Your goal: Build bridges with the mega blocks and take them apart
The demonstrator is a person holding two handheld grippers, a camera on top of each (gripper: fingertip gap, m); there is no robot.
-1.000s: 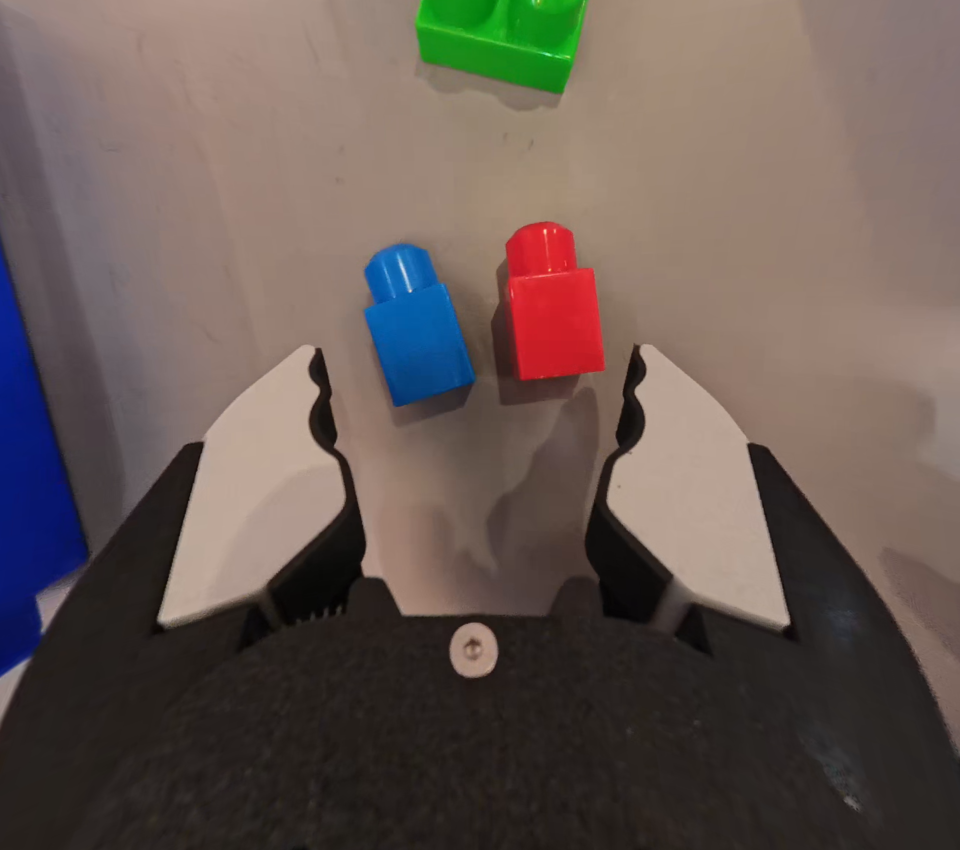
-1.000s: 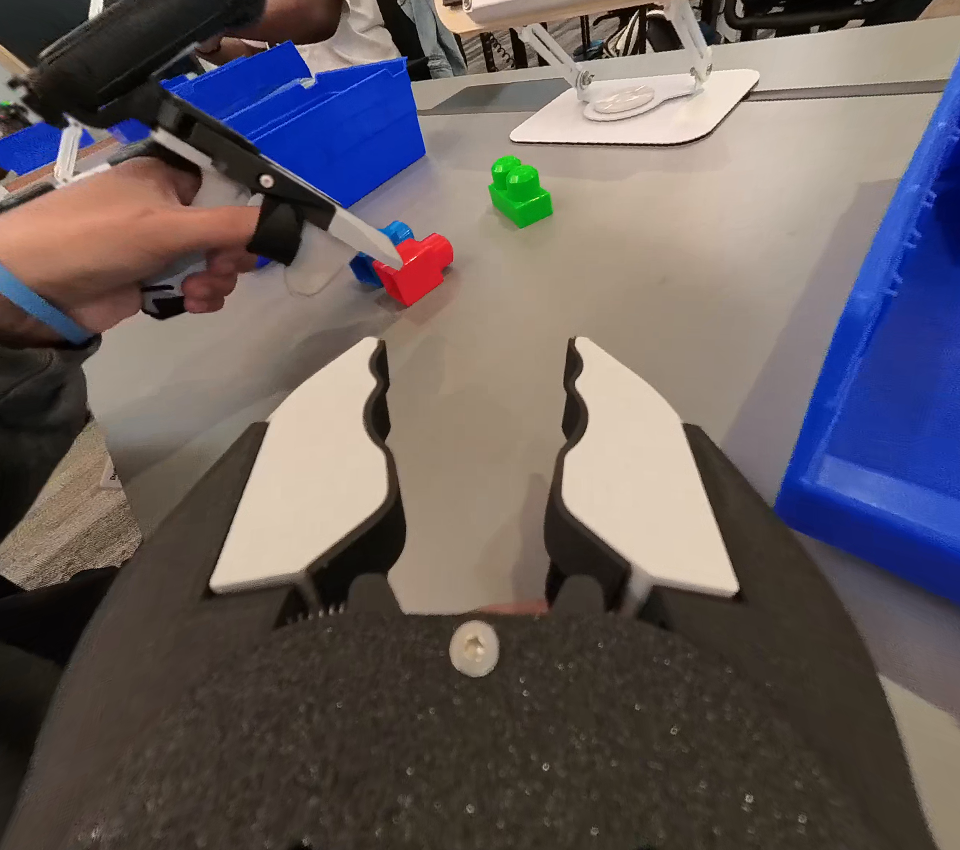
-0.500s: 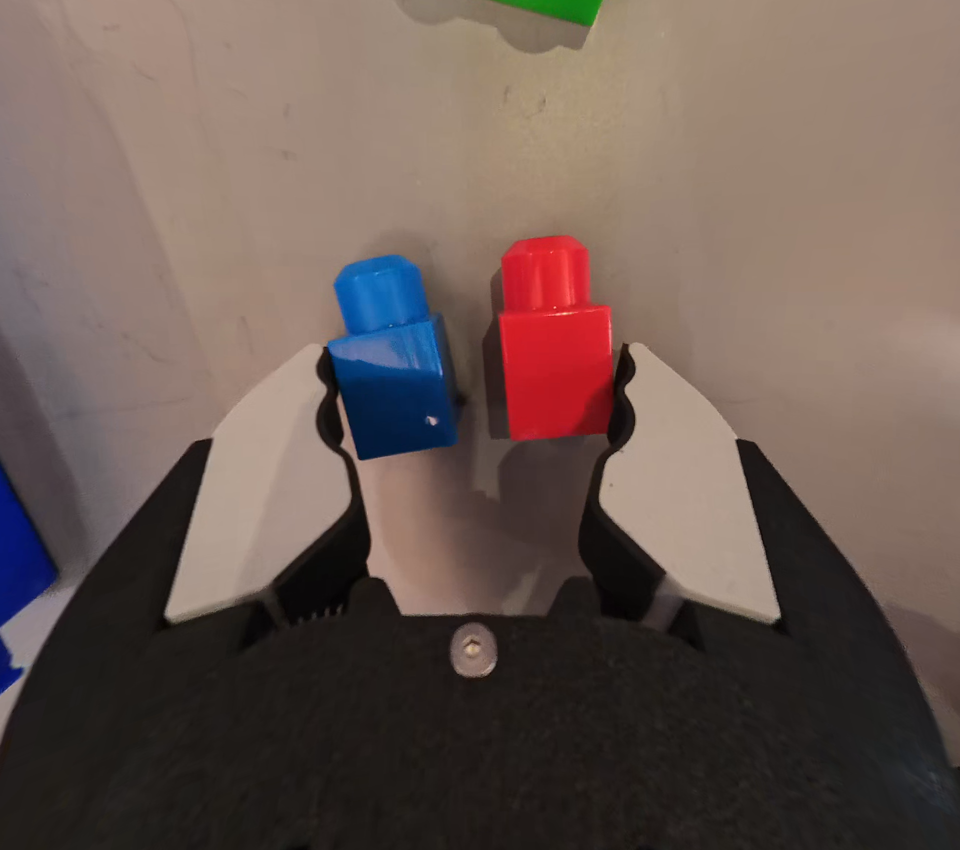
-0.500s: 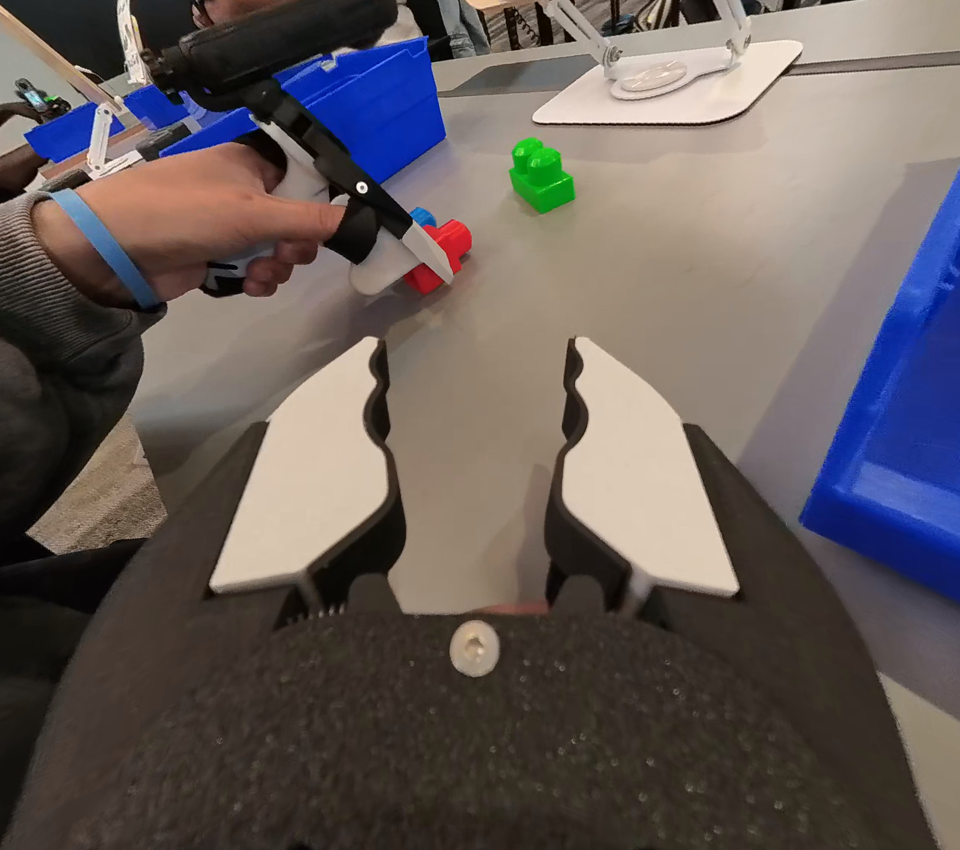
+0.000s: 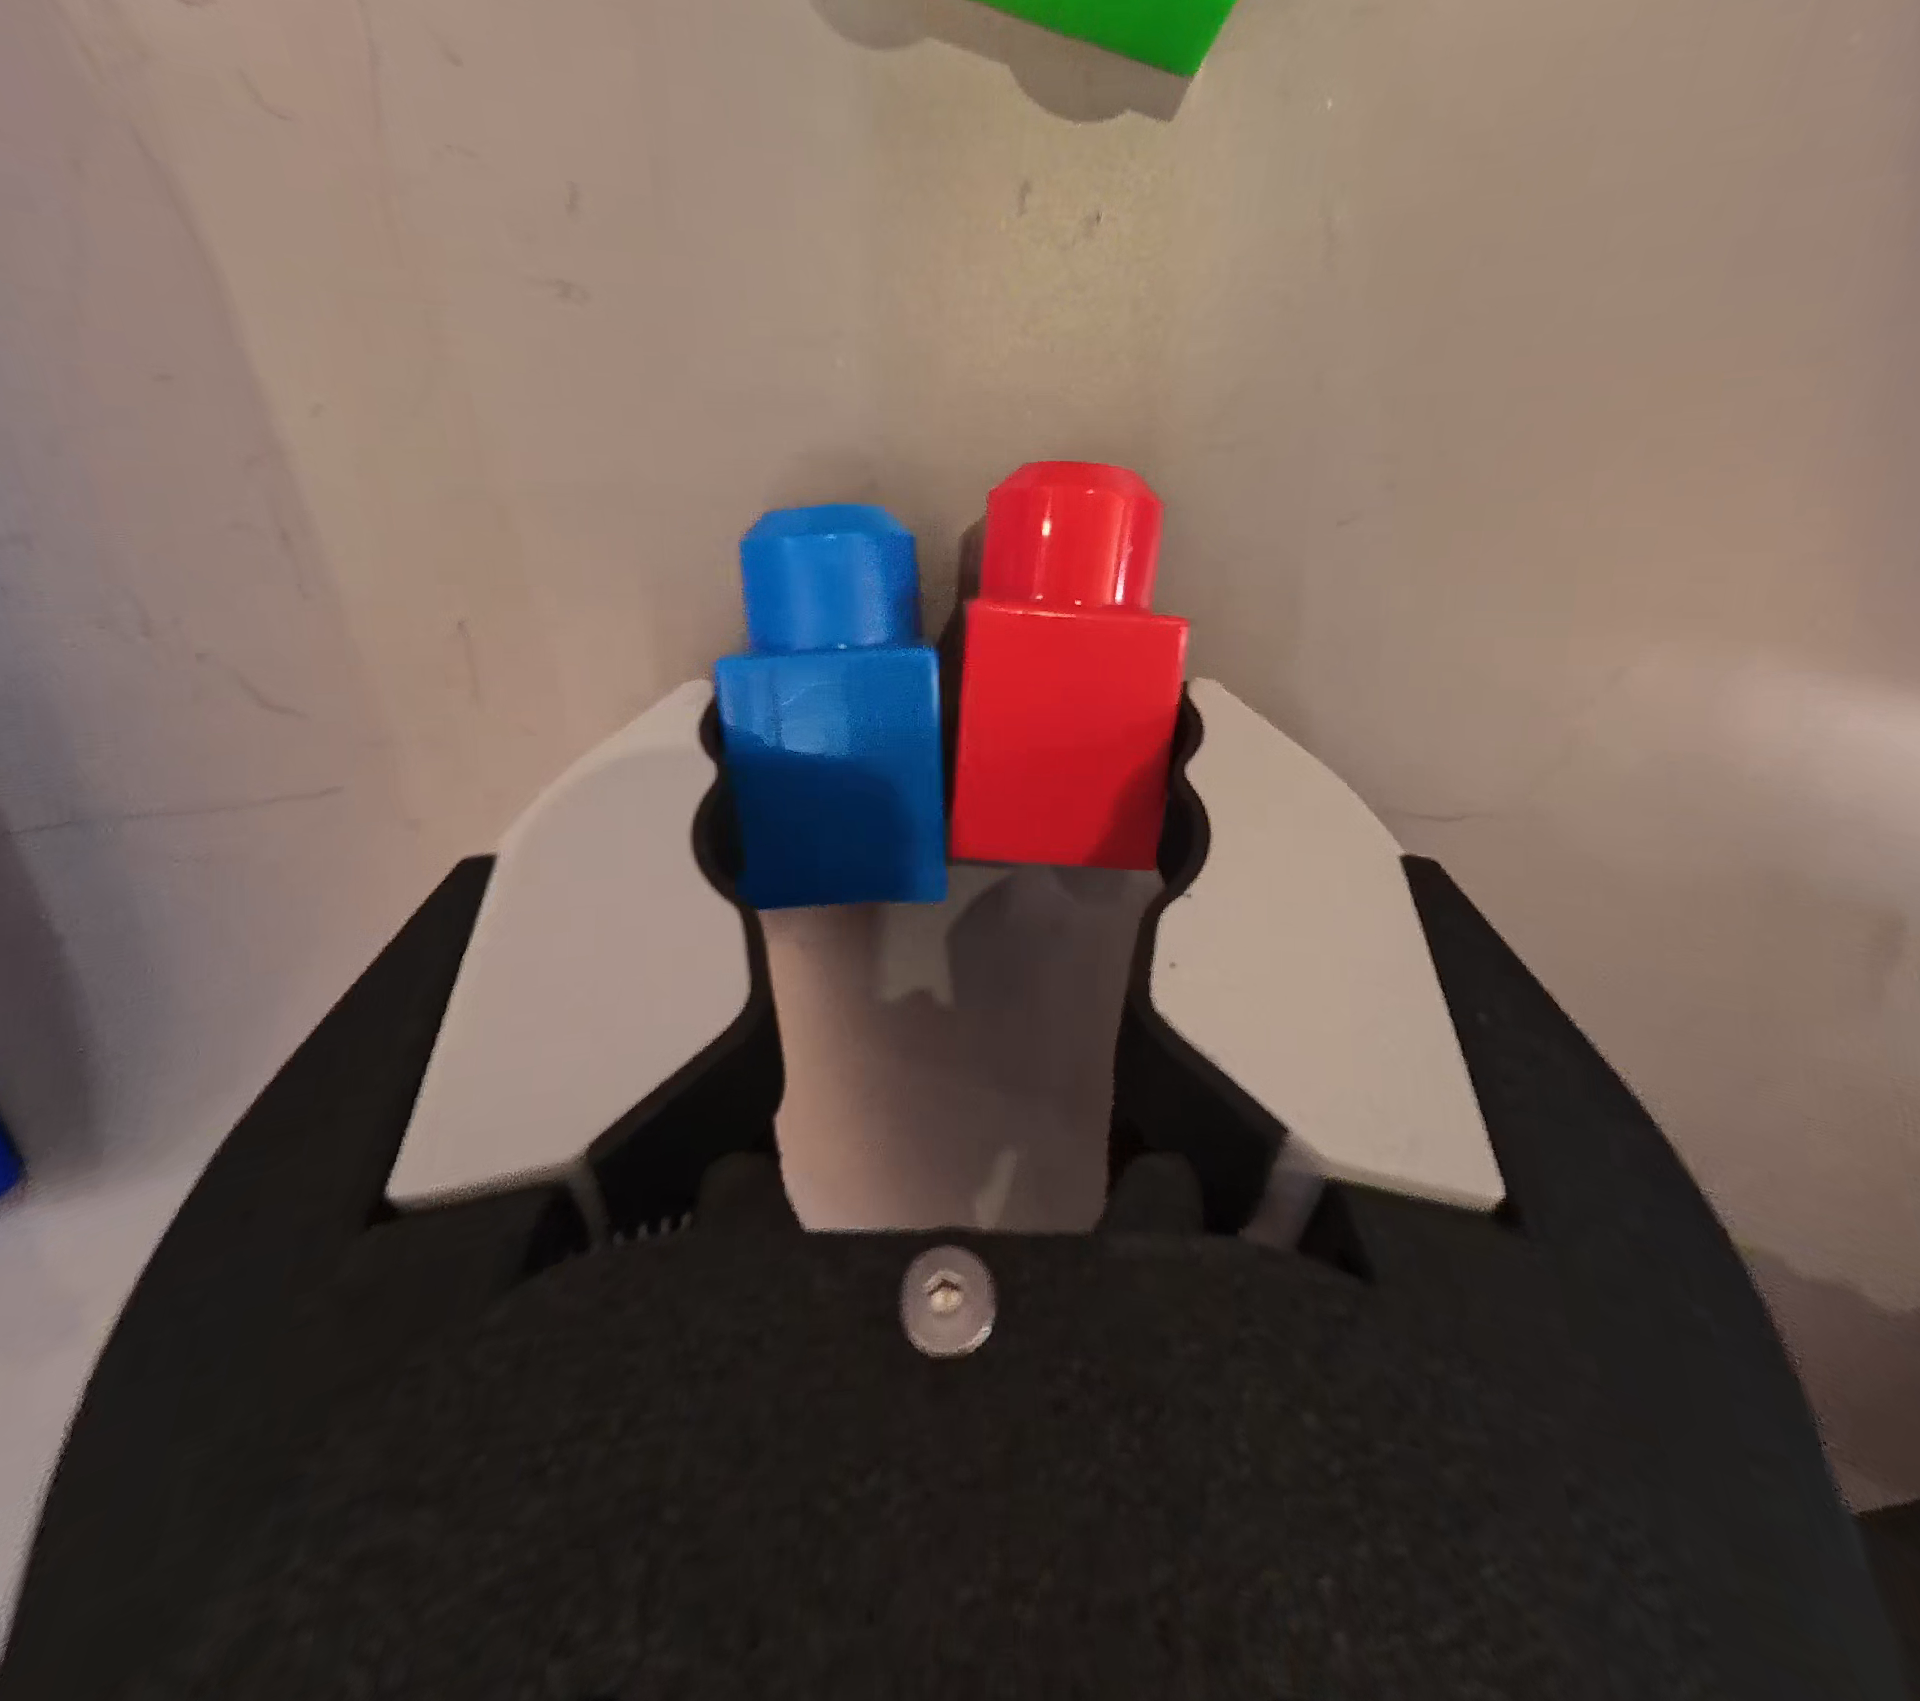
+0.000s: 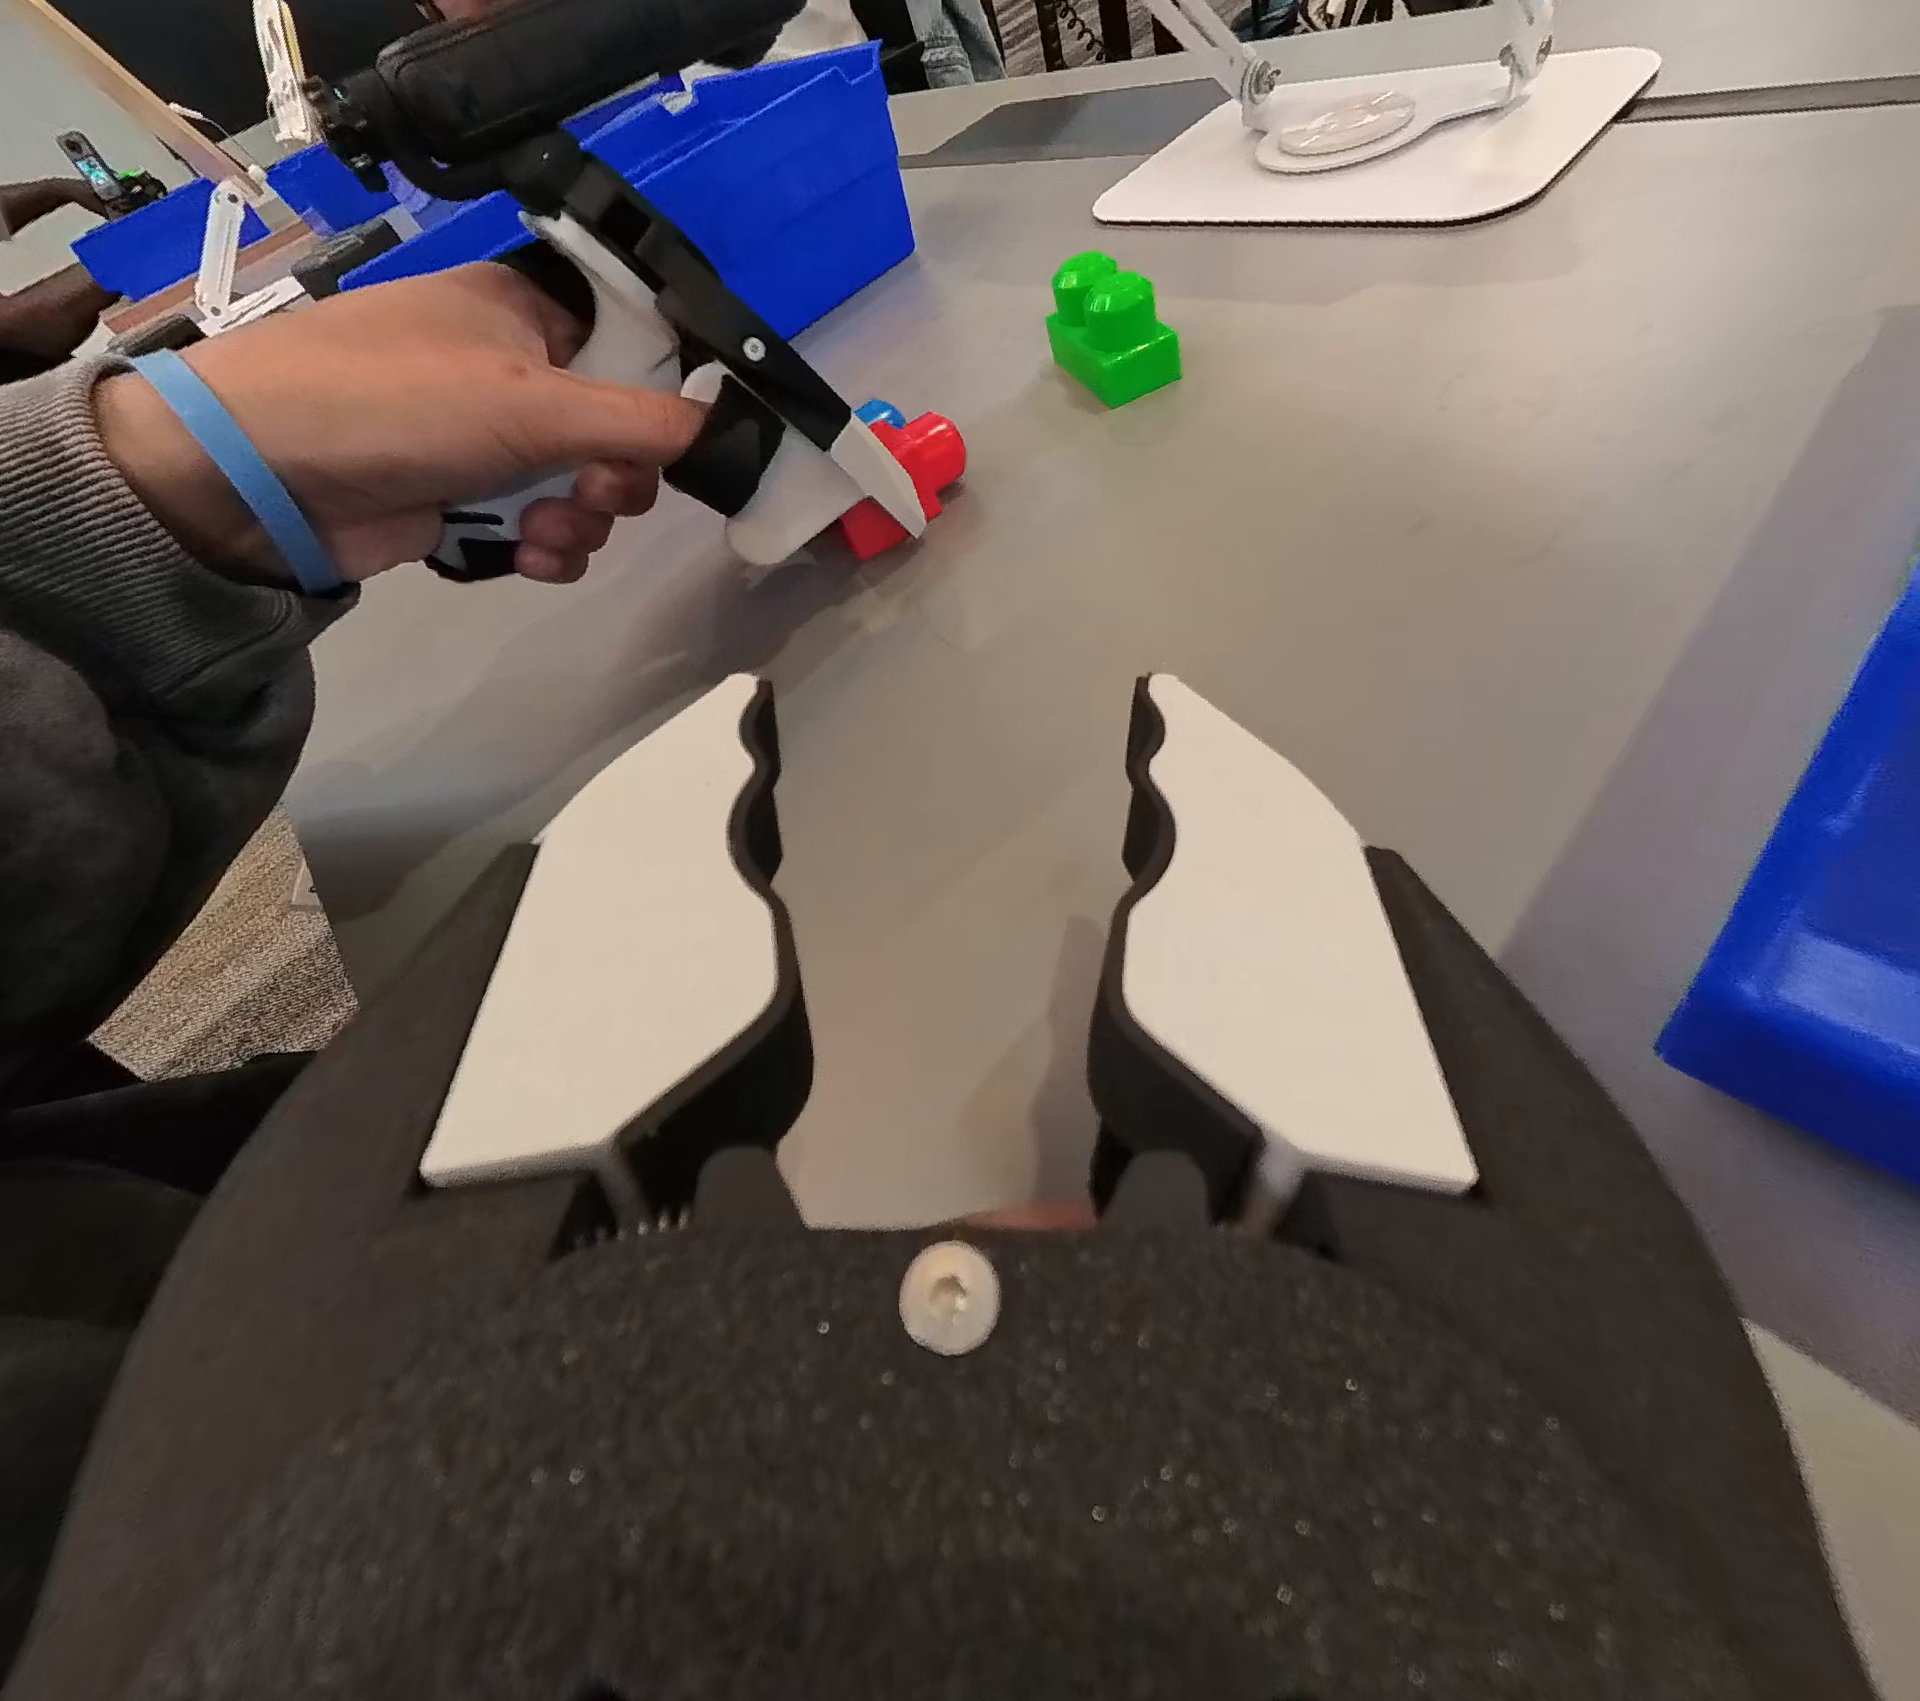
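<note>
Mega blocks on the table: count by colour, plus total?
Blue block: 1
Red block: 1
Green block: 1
Total: 3

The blue and red ones lie side by side between the fingers of the left gripper; the green two-stud one sits apart, farther out on the table.

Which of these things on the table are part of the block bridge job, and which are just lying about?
Part of the job:
- blue block and red block, side by side between the left tongs
- green block, apart on the table
- right tongs, open over bare table

Just lying about:
- blue bins
- white stand
</note>
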